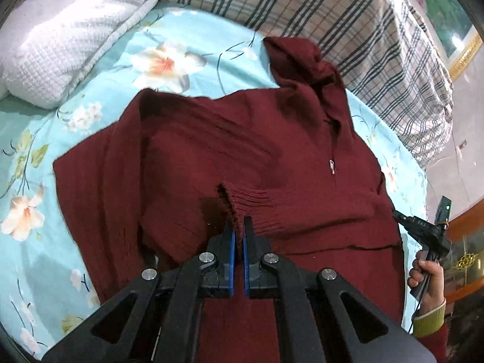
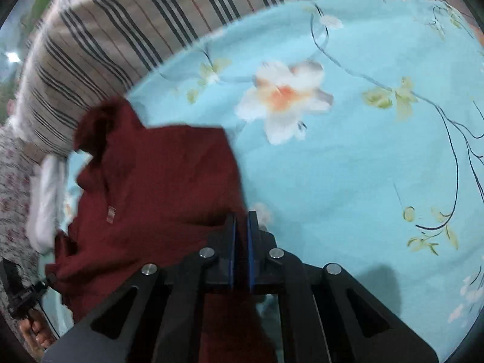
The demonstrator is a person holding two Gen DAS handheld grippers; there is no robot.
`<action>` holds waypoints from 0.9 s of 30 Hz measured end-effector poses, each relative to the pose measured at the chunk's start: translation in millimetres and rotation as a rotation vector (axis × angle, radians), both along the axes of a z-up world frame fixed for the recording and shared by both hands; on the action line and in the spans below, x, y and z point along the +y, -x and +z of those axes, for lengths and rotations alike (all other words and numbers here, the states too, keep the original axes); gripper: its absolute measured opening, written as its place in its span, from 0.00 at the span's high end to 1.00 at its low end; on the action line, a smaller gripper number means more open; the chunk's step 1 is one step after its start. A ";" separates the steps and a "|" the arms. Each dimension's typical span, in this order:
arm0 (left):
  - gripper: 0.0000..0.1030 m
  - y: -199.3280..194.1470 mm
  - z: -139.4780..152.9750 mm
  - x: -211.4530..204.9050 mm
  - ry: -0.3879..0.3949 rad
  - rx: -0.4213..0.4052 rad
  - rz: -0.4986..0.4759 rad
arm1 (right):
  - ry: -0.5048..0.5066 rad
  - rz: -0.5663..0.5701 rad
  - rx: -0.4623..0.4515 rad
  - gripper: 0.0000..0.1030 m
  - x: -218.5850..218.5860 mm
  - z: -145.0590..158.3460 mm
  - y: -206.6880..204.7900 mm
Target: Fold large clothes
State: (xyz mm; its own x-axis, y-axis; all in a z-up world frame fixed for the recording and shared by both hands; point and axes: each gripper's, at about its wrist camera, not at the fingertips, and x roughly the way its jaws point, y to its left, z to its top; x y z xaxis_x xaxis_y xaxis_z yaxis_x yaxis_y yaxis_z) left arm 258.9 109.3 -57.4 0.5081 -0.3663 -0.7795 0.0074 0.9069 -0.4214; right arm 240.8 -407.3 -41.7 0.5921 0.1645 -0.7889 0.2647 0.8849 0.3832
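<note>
Left gripper [image 1: 239, 227]: jaws pinching the ribbed sleeve cuff [image 1: 242, 201].
Right gripper [image 2: 241, 222]: jaws gripping the maroon sweater [image 2: 157, 181] edge.
Floral bedsheet [image 2: 363, 166]: lying beneath.

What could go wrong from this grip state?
1. The left claw pinches only the ribbed sleeve cuff; a pull may stretch the knit or slip off.
2. The right claw holds the maroon sweater at its edge; uneven lifting could undo the fold.
3. The hood lies bunched near the striped blanket, so it may fold in crooked.
</note>
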 end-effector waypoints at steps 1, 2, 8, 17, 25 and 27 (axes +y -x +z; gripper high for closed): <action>0.98 -0.1 -0.9 1.1 -0.002 0.001 0.002 | 0.019 -0.010 0.015 0.92 1.0 -0.1 0.5; 0.98 -0.1 -1.6 1.5 -0.009 0.001 0.004 | 0.052 -0.024 0.008 0.92 4.1 5.2 3.6; 0.98 0.0 -4.1 1.7 -0.024 0.007 0.005 | 0.018 0.155 -0.106 0.89 52.0 26.2 9.2; 0.98 10.2 14.0 20.9 0.196 0.027 -0.016 | -0.049 0.246 -0.003 0.83 96.1 -8.3 -3.2; 0.87 21.9 22.5 55.6 0.012 0.004 0.121 | -0.049 0.260 -0.045 0.55 112.9 3.5 1.6; 0.60 24.7 24.9 61.0 -0.050 -0.008 0.144 | -0.046 0.287 -0.070 0.55 126.1 11.2 6.2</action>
